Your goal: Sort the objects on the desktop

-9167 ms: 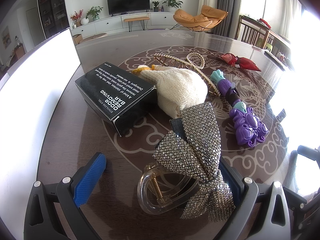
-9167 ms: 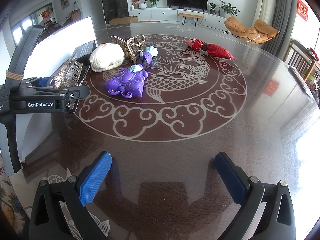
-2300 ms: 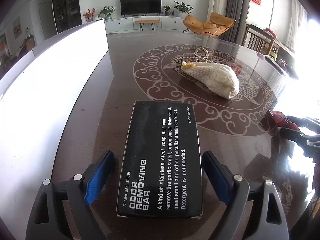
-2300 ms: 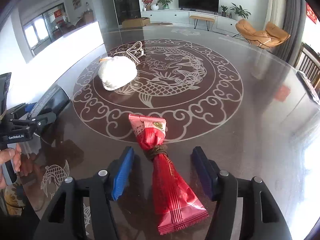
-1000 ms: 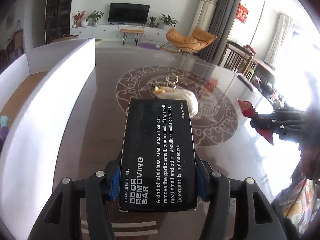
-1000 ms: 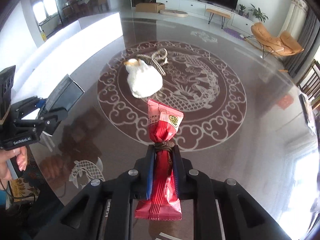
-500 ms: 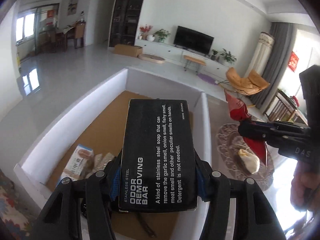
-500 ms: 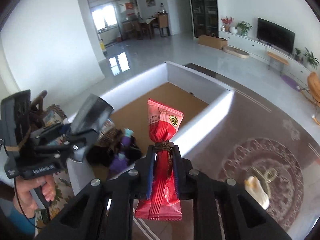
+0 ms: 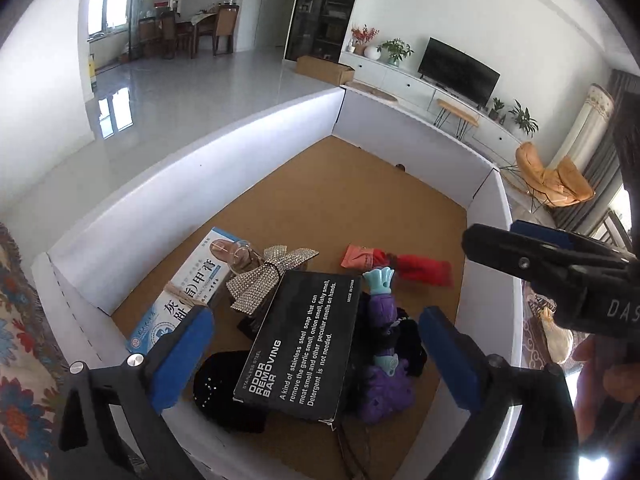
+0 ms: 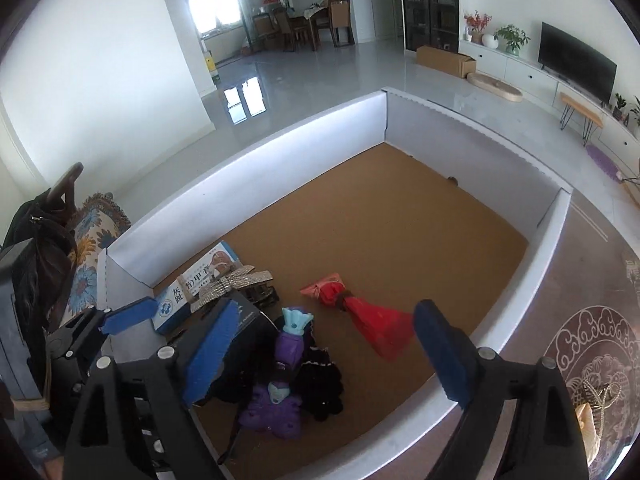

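Both grippers hang over the white storage box (image 9: 200,168). My left gripper (image 9: 316,356) has its jaws opening; the black odor-bar box (image 9: 304,340) lies below them, free of the blue pads, resting on the purple toy (image 9: 384,360) and other items. My right gripper (image 10: 324,356) is opening too, with nothing between its pads. The red snack packet (image 10: 360,312) lies on the cork floor just ahead of it. The left gripper's blue finger (image 10: 128,316) shows at the left in the right wrist view.
Inside the box also lie a rhinestone bow clip (image 9: 268,276), a blue-white carton (image 9: 188,292) and a black fuzzy item (image 9: 224,388). A cream pouch (image 10: 584,420) and a beaded clip (image 10: 600,392) stay on the dark table at right. A cushioned chair (image 10: 88,248) stands left.
Both grippers have gone from shut to open. The black box and the red packet have left the pads and now lie inside the storage box. Both hands moved further over it.
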A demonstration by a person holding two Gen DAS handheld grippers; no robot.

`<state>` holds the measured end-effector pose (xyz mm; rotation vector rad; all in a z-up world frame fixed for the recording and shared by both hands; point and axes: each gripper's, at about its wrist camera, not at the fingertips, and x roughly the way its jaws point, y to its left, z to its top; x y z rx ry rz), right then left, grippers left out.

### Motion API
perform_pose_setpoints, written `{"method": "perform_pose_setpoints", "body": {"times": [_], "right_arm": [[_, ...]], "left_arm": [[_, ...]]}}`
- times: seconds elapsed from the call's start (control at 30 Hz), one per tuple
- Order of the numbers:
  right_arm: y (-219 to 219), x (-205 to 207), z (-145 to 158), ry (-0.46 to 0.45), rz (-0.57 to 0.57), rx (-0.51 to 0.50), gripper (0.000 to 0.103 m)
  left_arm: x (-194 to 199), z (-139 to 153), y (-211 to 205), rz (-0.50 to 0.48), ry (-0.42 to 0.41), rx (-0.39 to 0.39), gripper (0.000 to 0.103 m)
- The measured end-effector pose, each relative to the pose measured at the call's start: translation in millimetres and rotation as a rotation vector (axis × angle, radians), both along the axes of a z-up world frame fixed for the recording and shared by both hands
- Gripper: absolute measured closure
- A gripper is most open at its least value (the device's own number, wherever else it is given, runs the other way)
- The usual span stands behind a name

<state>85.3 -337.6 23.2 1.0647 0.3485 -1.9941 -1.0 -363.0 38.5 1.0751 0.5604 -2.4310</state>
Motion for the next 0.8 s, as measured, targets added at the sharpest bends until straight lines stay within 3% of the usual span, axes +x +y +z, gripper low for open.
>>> {"method": "perform_pose_setpoints", "body": {"times": [0.13,0.27,0.4,0.63,0.8], "right_arm": [[51,-6,17,0.065,-0.069,-0.065,0.011],[127,-5,24,0.167,-0.168,-0.107,0.003],[210,-4,8,0.225,-0.274,-0.078,0.002],[345,4,-30,0.274,-0.417,0.058,0.002],[424,21,-42,0.262,-0.548,0.042,0.002]], "left_arm": [[4,4,7,0.024,0.010,-0.061,0.000],[8,8,21,0.017,0.040,-0.084,0.000],[5,16,42,-0.016,0.074,-0.108,0.000],[-6,47,103,-0.140,0.126,-0.197,0.000],[-9,74,153,-0.254,0.211,-0.179,0.000]]}}
